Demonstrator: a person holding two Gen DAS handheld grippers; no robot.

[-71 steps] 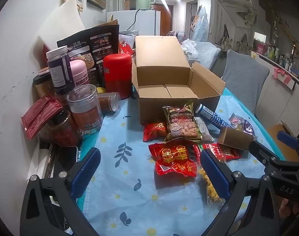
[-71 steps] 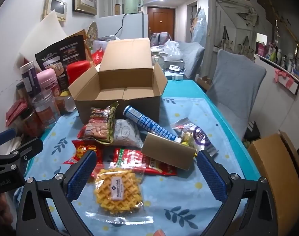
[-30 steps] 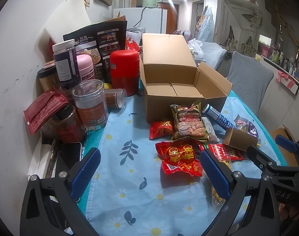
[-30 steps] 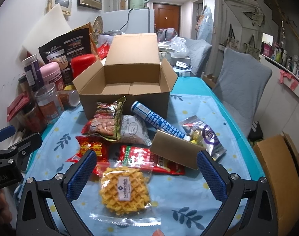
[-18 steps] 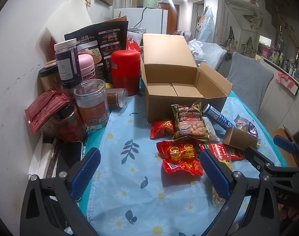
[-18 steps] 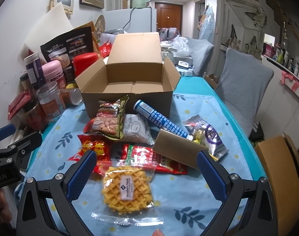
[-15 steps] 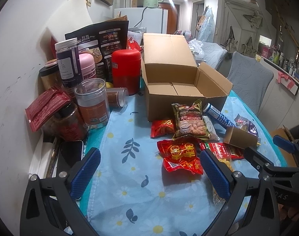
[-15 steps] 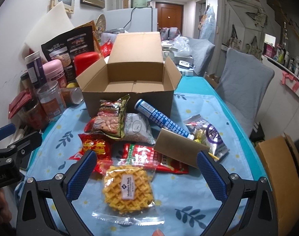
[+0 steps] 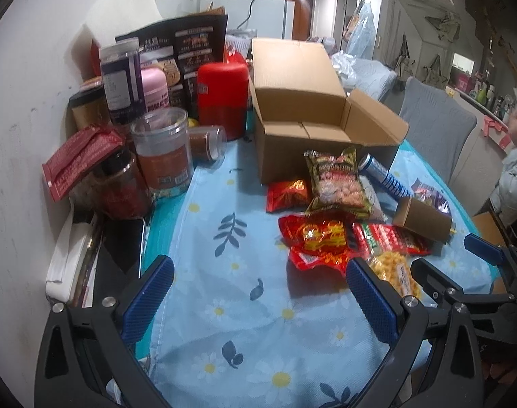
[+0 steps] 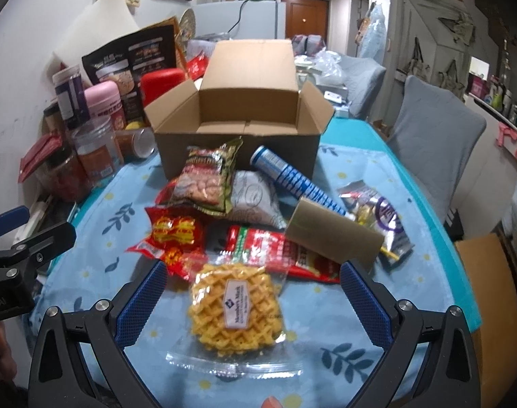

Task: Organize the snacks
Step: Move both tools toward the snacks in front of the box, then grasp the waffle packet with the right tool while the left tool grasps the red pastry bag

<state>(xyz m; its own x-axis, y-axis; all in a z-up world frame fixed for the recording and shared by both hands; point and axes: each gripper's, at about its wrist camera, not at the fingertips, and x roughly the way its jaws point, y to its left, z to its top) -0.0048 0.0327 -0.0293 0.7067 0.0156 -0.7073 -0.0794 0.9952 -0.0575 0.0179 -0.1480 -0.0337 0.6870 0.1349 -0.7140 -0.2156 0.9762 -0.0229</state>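
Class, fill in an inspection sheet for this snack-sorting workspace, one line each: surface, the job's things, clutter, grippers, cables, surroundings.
Surface: table under a blue floral cloth.
Job's things: open cardboard box, nothing seen inside; in front of it lie a waffle pack, peanut bag, blue tube, brown tube and red packets.
Clutter: jars, a red canister and pouches along the wall.
Grippers: left gripper and right gripper both open, holding nothing; the waffle pack lies between the right fingers.
Cables: kettle cord on the fridge.
Surroundings: grey chair, wooden door.
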